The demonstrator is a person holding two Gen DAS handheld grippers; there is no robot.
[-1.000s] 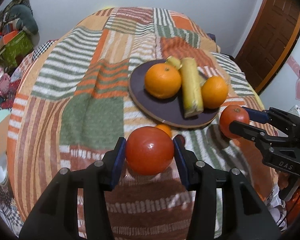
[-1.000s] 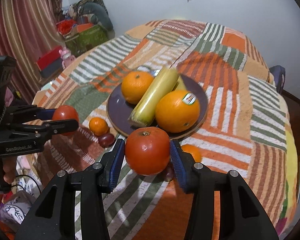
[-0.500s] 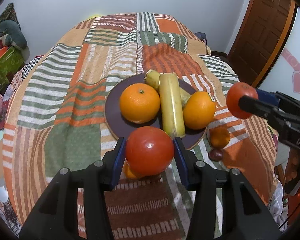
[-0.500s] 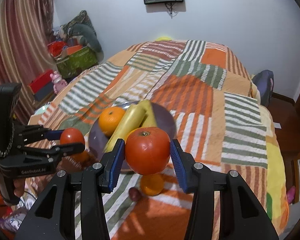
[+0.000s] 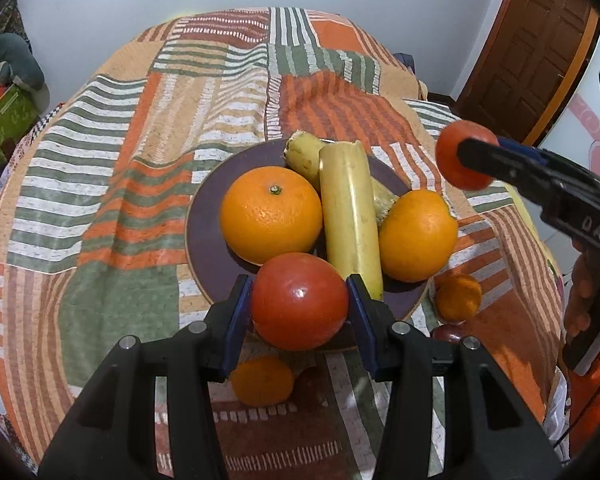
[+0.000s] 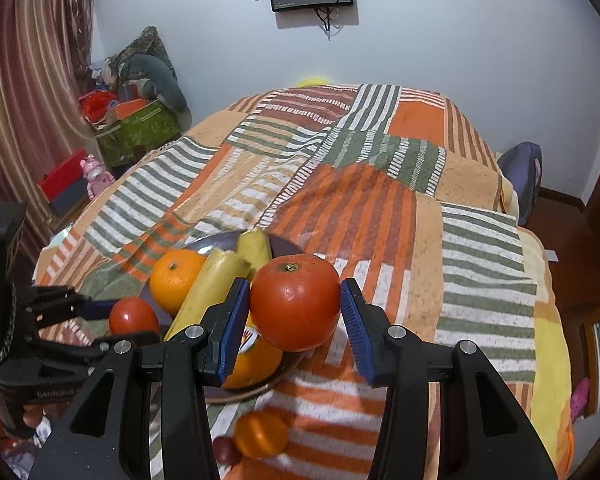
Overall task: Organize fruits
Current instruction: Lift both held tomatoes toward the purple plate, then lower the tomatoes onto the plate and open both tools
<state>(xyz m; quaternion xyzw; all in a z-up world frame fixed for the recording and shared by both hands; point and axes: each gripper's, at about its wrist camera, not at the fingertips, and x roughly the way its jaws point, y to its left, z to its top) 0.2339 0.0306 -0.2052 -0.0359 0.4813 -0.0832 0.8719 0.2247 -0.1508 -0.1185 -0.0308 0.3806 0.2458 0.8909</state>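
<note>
Both tomatoes have risen: left claw [image 5: 299, 307] grips one [image 5: 299, 301] over the plate [image 5: 204, 240]; right claw [image 6: 295, 307] holds another [image 6: 295, 301], likely plate-bound.

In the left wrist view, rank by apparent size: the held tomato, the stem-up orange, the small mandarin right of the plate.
1. and 2. unsure: stem-up orange and held tomato look alike; the tomato is nearer.
3. small mandarin.

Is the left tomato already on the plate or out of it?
Out: the left gripper holds the tomato over the plate near its rim.
</note>
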